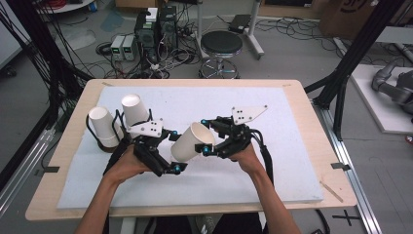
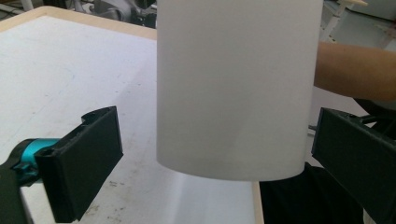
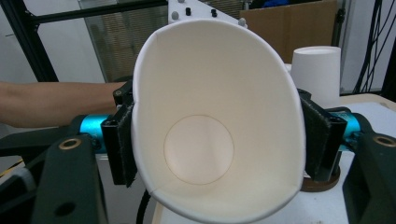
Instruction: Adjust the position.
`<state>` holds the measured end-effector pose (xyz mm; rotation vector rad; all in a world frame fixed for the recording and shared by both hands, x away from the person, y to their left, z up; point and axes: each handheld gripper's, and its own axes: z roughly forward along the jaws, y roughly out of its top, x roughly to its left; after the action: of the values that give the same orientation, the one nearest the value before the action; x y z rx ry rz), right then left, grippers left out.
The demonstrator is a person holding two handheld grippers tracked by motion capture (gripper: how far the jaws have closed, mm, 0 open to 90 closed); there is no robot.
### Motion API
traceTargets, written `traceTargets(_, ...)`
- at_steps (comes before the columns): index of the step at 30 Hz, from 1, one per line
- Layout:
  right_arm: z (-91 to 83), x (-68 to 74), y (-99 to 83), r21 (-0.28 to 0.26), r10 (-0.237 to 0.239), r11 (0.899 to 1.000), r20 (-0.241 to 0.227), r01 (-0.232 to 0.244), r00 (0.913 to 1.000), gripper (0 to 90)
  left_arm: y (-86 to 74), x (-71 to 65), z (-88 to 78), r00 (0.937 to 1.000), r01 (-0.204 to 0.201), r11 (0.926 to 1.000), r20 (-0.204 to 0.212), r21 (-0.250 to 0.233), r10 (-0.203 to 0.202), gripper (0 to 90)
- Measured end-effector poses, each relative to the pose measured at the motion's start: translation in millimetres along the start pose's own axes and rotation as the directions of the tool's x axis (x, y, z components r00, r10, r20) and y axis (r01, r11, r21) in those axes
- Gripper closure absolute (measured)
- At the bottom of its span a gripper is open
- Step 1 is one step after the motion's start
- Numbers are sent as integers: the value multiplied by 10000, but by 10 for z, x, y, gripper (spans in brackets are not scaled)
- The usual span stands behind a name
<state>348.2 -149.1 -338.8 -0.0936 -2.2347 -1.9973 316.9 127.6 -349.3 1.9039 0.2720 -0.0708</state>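
1. The right gripper (image 1: pixel 204 139) clamps the rim of a white paper cup (image 1: pixel 190 144), squeezing its mouth to an oval; the cup hangs tilted above the white foam mat (image 1: pixel 272 161), between both hands.
2. The left gripper (image 1: pixel 173 151) stands wide, its pads (image 2: pixel 84 158) clear of the cup's wall on both sides.
3. Two upturned white paper cups (image 1: pixel 104 126) stand behind the left hand.

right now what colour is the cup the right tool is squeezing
White, plain, no print. The paper cup shows best in the right gripper view.
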Motion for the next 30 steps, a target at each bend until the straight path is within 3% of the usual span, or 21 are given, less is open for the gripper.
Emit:
traceTargets(11,-17,-3,5,77,-11,10000,55,11,10000,287,-3,0,-15,9997,-129,9998,-226,144,133,17)
traceTargets(21,-51,-1,14,326,-81,9994,271,72,9996,287,-13,-14,-67,9972,-172,9995,-716,254,190,17)
traceTargets(30,-166,14,43,768,-209,9969,691,156,9974,287,-64,-30,-149,9847,-177,9987,-1724,481,257,17)
